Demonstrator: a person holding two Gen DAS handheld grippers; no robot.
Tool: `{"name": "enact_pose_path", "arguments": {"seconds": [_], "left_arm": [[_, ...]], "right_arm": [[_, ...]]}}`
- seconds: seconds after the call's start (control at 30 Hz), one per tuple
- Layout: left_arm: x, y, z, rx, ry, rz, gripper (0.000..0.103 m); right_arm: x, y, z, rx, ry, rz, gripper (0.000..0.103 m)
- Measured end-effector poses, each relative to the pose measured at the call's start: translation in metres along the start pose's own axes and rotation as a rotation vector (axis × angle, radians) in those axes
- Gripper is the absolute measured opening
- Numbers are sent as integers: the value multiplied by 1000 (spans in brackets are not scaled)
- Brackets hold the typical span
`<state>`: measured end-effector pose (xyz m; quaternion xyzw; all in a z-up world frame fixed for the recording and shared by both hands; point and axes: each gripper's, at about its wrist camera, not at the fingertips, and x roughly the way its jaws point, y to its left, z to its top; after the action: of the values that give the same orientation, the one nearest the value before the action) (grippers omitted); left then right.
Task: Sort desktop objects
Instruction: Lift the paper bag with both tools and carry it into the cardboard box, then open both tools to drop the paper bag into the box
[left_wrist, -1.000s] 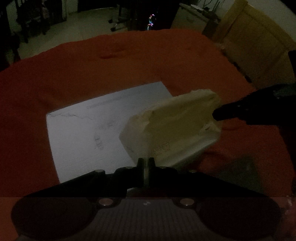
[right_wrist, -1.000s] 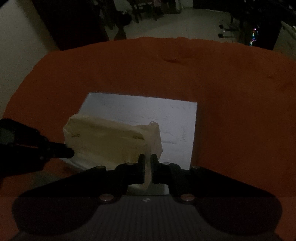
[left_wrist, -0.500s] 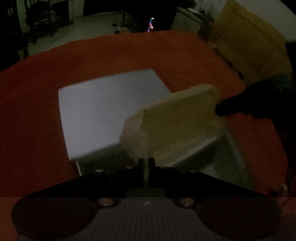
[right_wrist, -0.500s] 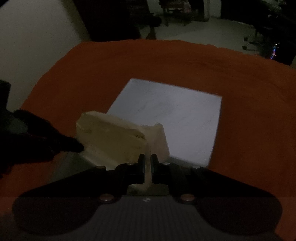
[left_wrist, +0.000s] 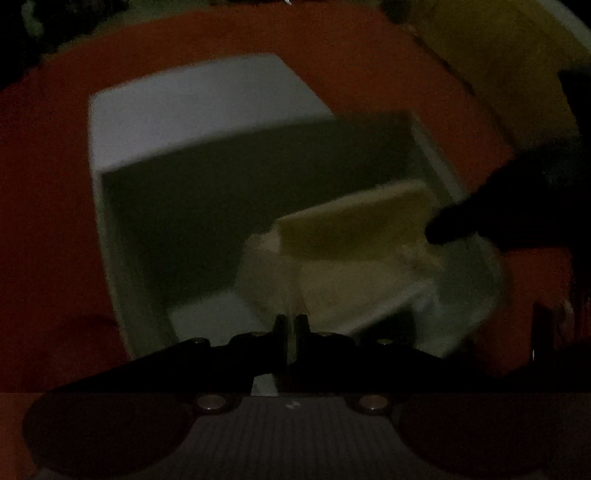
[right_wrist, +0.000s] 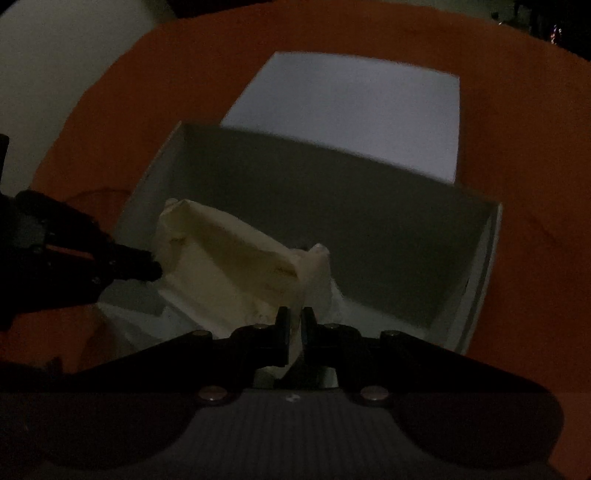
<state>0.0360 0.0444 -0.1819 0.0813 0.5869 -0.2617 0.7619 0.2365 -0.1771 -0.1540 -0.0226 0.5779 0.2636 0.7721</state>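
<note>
Cream-coloured and crumpled, a soft packet hangs between the two grippers over an open white box. In the left wrist view the left gripper has its jaws pinched nearly together on the packet's near corner, and the packet stretches away toward 2 o'clock, where the dark tip of the right gripper meets its far end. In the right wrist view the right gripper is likewise clamped on a thin fold of the packet — only a sliver shows between the jaws — and the left gripper comes in from 9 o'clock to touch the packet's other end. The box sits on an orange cloth; a white sheet lies past the box at 12 o'clock, partly hidden by its far wall. Whether the packet touches the box floor is unclear in the dim, blurred views.
</note>
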Motion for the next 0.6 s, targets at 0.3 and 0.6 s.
{"name": "enact_pose_path", "arguments": {"seconds": [0.3,0.6], "left_arm": [[42,-10,-11,13,86,-6,3],[57,-18,-14,10,112,-1,4]], "right_arm": [[42,0,-12,-33,81,-42,8],[62,4,-23,-66,125,-48,8]]}}
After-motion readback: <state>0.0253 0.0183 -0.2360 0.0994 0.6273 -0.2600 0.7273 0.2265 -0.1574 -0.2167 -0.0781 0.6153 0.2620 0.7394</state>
